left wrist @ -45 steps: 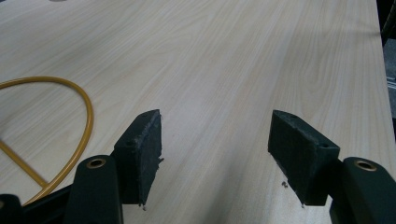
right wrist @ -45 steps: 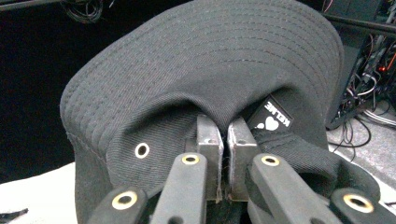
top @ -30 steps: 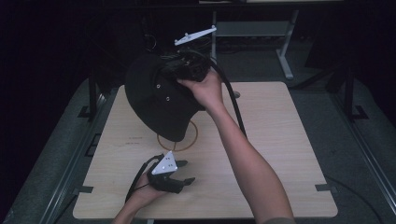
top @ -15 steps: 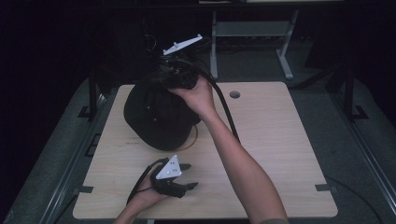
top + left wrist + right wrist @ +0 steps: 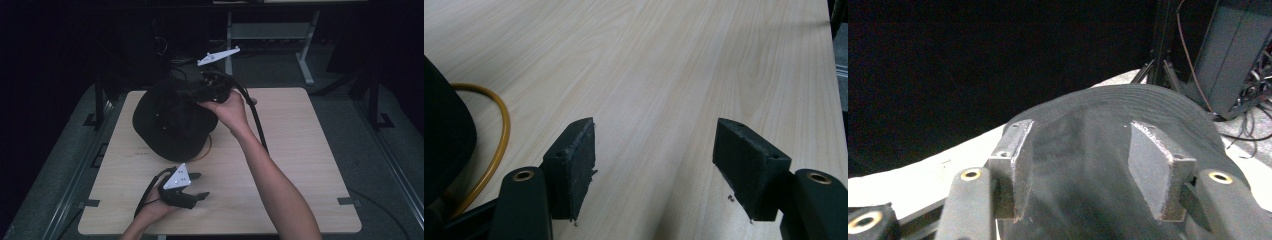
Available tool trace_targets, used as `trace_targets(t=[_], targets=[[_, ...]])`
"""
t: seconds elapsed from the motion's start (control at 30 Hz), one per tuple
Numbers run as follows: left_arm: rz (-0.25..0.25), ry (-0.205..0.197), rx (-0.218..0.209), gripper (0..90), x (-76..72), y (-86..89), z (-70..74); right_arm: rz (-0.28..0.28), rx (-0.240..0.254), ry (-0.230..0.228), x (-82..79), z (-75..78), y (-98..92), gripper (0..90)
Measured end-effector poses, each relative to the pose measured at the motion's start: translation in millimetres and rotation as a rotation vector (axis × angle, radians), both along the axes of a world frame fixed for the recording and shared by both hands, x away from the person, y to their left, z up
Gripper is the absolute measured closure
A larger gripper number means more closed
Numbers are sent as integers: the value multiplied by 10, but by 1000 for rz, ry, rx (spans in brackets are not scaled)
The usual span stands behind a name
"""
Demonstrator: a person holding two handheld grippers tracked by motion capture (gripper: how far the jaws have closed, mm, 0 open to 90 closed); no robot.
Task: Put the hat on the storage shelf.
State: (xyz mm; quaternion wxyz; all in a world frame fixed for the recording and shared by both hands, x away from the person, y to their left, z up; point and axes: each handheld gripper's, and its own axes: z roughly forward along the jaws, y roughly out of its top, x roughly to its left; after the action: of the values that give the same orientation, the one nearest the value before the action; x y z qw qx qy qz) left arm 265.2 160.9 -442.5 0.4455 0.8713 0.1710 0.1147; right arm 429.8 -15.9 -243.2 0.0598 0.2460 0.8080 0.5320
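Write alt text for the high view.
A black cap lies on a yellow ring on a wooden table, the right gripper at its far edge. The left gripper rests near the front, fingers open.

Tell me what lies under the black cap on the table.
Under the black cap an orange ring curves out on the wooden table, showing at the cap's edge. The rest of the ring is covered.
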Motion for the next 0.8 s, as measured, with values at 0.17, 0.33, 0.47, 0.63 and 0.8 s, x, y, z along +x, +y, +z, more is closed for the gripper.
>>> trace_targets(t=[0.17,0.33,0.47,0.63,0.8], targets=[[8,0,-9,326,-4,8,1,-7,-4,3,-29,-29,-146,414],[20,-9,-8,310,16,25,0,-30,15,11,-47,-81,-355,394],[28,-14,-10,306,26,35,-5,-44,16,18,-48,-104,-458,385],[40,-15,-13,295,32,51,-6,-58,14,24,-57,-122,-537,372],[48,-16,-10,288,44,85,2,-68,6,24,-71,-137,-649,367]])
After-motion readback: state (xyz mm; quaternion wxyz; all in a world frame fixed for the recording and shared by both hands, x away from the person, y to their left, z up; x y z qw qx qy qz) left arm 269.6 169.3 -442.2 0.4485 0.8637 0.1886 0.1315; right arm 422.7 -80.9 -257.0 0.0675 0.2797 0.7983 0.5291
